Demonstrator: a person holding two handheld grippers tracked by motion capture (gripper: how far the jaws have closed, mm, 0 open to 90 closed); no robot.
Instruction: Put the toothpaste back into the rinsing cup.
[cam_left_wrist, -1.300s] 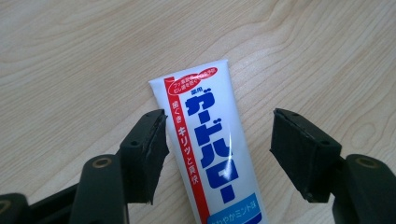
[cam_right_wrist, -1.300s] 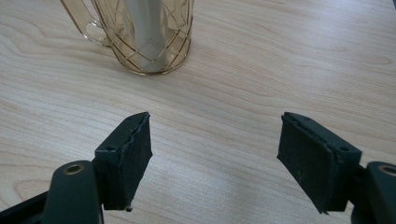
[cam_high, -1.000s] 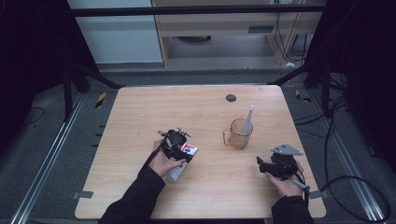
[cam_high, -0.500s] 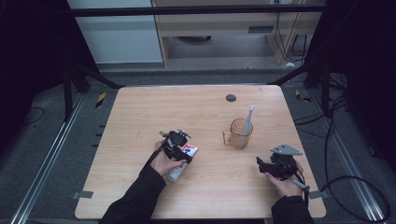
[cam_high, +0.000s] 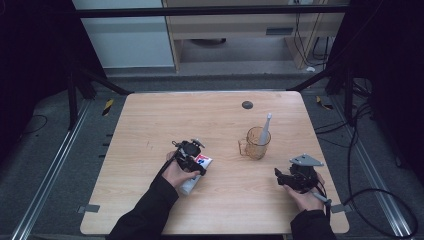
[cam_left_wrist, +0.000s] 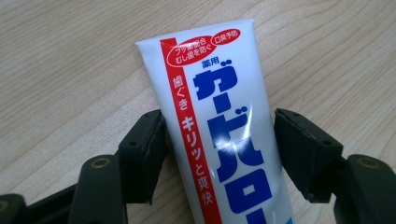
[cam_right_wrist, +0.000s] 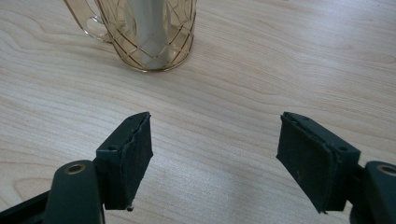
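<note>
A white toothpaste tube (cam_high: 204, 160) with blue and red print lies on the wooden table (cam_high: 150, 120), left of centre. My left gripper (cam_high: 193, 156) is over it. In the left gripper view the tube (cam_left_wrist: 224, 140) runs between the jaws and both pads rest against its edges, so my left gripper (cam_left_wrist: 219, 149) is shut on it. An amber glass cup (cam_high: 257, 144) stands right of centre with a white toothbrush (cam_high: 265, 127) upright in it. My right gripper (cam_high: 279, 178) rests low near the front right, open. In its own view the right gripper (cam_right_wrist: 215, 154) has bare wood between its jaws, with the cup (cam_right_wrist: 140, 42) ahead.
A small dark round spot (cam_high: 247, 105) sits near the table's far edge. Black frame bars (cam_high: 95, 80) and cables (cam_high: 360, 150) flank the table. A shelf unit (cam_high: 240, 30) stands on the floor behind it.
My left gripper with the toothpaste tube has shifted very slightly on the table. My right gripper has stayed where it was.
</note>
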